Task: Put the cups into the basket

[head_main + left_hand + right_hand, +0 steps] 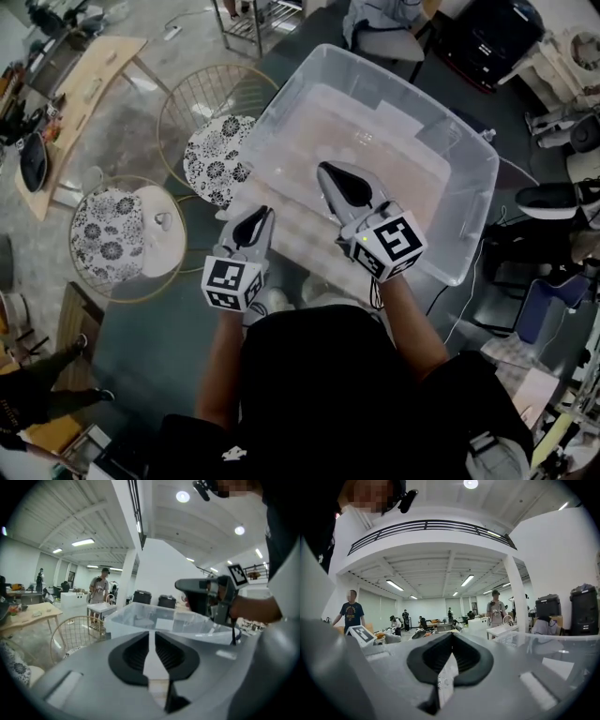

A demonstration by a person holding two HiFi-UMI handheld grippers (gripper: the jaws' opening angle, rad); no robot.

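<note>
I see no cup in any view. A large clear plastic bin [469,202] stands in front of me with nothing in it, and the left gripper view also shows the bin [154,620]. My left gripper [263,214] hovers at the bin's near left corner. Its jaws stand a narrow slit apart with nothing between them [151,637]. My right gripper [324,170] is held above the bin's inside, its jaws shut and empty [451,637]. Two round gold wire baskets, one [217,89] and the other [86,272], stand left of the bin, each holding a flowered cushion.
A white object [161,234] lies on the nearer wire basket; I cannot tell what it is. At the far left stands a wooden table [89,80]. Chairs, black cases and cables crowd the right side. People stand far off in the hall.
</note>
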